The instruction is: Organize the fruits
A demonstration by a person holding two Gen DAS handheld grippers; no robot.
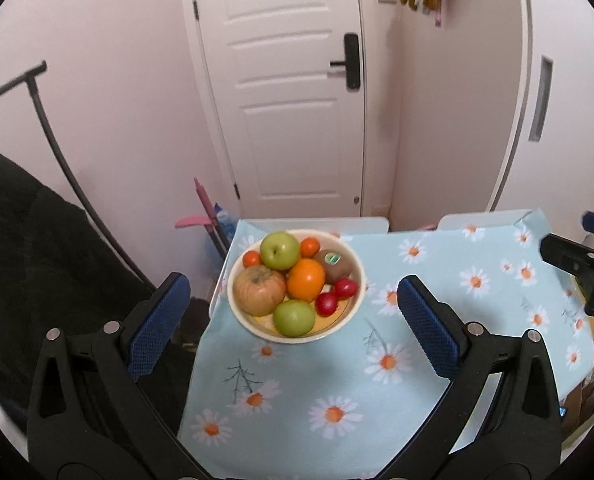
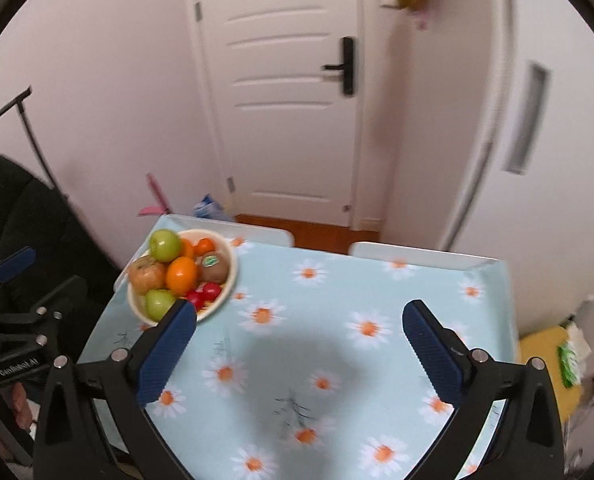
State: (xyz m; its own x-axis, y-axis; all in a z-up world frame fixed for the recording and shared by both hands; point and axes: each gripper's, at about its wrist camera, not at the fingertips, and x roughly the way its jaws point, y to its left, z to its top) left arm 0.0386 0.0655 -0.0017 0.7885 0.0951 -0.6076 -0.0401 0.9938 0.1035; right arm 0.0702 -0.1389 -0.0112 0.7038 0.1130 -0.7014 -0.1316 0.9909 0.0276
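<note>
the bowl sits at the far left corner of the table on a daisy-print cloth, holding all the fruit in view — two green apples, a brownish apple, an orange, a kiwi, small tangerines and red tomatoes. the left gripper hangs above the table with jaws spread wide and nothing between them. the right gripper is released too — wide apart, empty, over bare cloth right of the bowl.
</note>
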